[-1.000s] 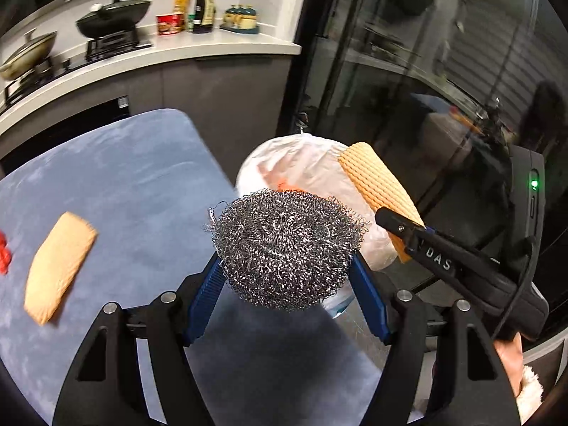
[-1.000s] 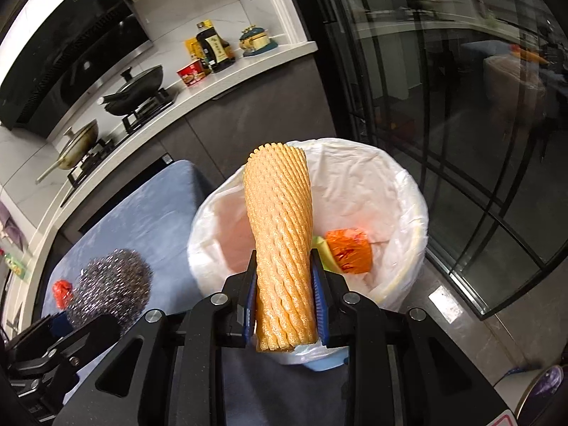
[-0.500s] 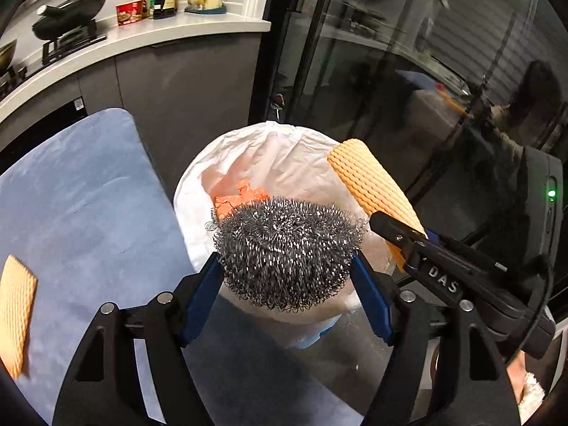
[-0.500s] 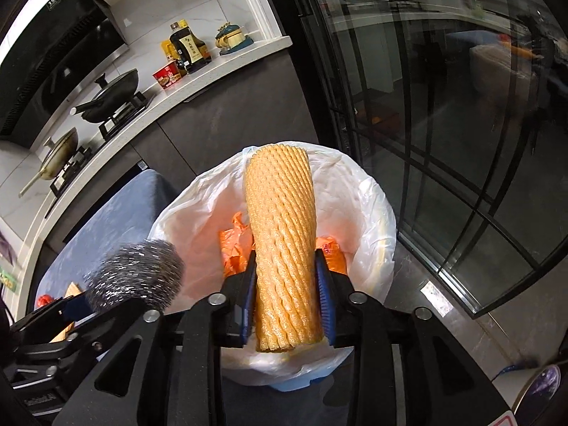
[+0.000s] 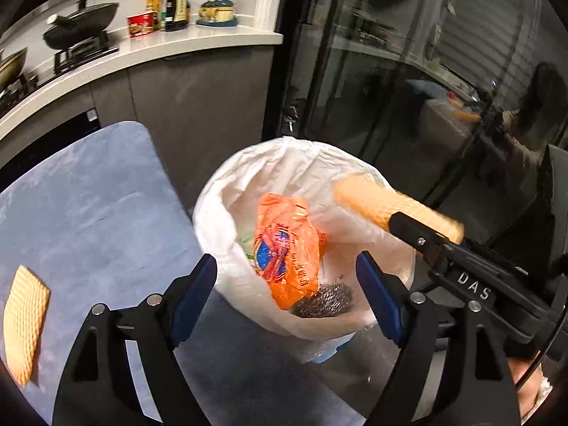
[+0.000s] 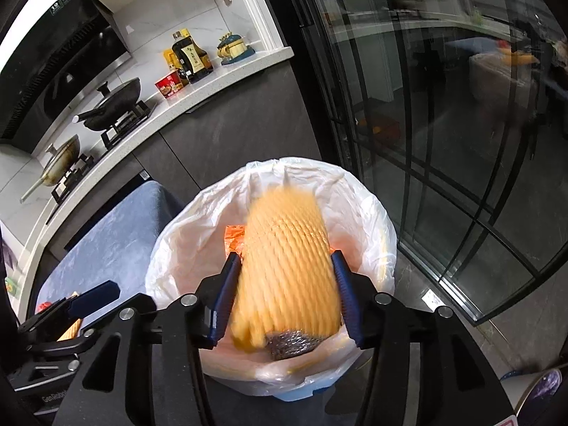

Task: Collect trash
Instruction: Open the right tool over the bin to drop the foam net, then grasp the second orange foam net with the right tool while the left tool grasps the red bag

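My left gripper [image 5: 285,262] stands open over the white-lined trash bin [image 5: 213,213], its jaws still opening with nothing between them. The steel wool scourer [image 5: 325,305] lies inside the bin beside an orange wrapper [image 5: 287,248]. My right gripper [image 6: 284,259] hangs over the same bin [image 6: 372,220], jaws opening. The orange foam net sleeve [image 6: 287,266] sits blurred and loose between its blue pads, above the scourer [image 6: 291,344]. In the left wrist view that sleeve [image 5: 376,198] pokes out past the right gripper's fingers [image 5: 419,238].
A second orange foam net [image 5: 25,323] lies on the blue table [image 5: 88,213] at the left, and something red [image 6: 44,307] shows near it. A counter with woks [image 5: 81,28] and bottles runs behind. A dark glass door [image 6: 443,142] stands close on the right.
My left gripper let go of the steel wool, which dropped into the bin. The right jaws spread apart and the foam net widened and slipped downward between them.
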